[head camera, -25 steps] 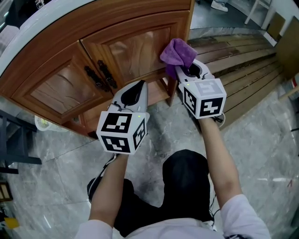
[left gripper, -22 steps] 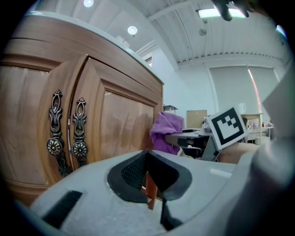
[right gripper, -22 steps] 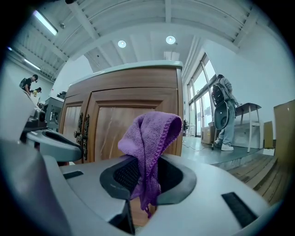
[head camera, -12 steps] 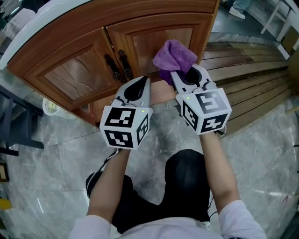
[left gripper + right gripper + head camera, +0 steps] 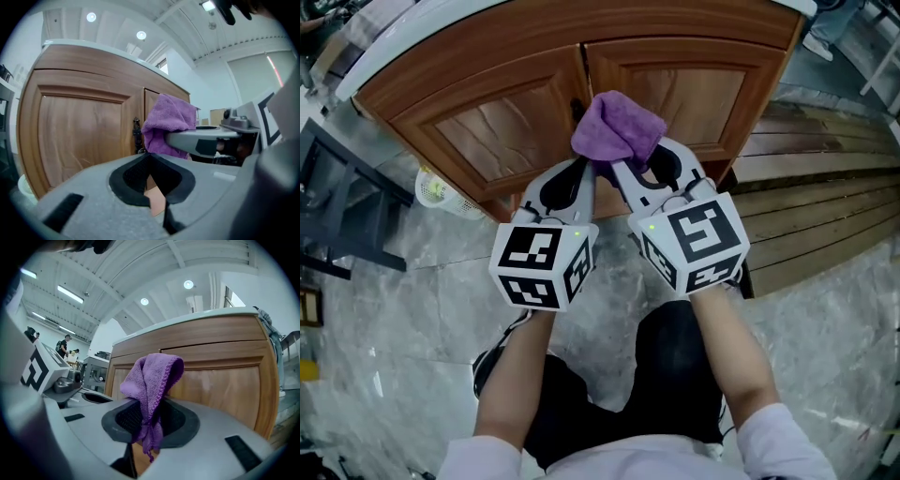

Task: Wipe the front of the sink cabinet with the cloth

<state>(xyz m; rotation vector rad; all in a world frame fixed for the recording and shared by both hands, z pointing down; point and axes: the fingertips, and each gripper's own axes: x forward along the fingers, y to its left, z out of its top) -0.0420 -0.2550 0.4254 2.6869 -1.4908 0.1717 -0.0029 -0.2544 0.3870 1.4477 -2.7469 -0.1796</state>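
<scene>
R gripper (image 5: 146,404) is clamped on the cloth (image 5: 617,131). Its jaws pinch the lower tail, and the rest bunches up & folds over past the tips. L gripper (image 5: 151,158) has jaws together w/ nothing btwn them, so it looks idle.

Key relation: the cloth sits btwn the R gripper's tips and the sink cabinet (image 5: 502,127), right at the cabinet's centre seam where the two doors meet, in front of the door handles (image 5: 136,133). So the surface to wipe lies straight ahead of the R gripper, close. L gripper is alongside, just left of that seam, abt as near the cabinet but w/o cloth. Can't tell if the cloth actually presses on the wood; the left gripper view shows it just beside the handles.

The cabinet front runs long side-to-side. My guess is the next stroke needs a small push fwd, then a sideways sweep along a door panel, minding the handles.

Cloth is purple, microfibre-looking w/ a stitched edge, soft, crumpled into a loose hood rather than spread flat. Prob. only a small patch will make contact.
</scene>
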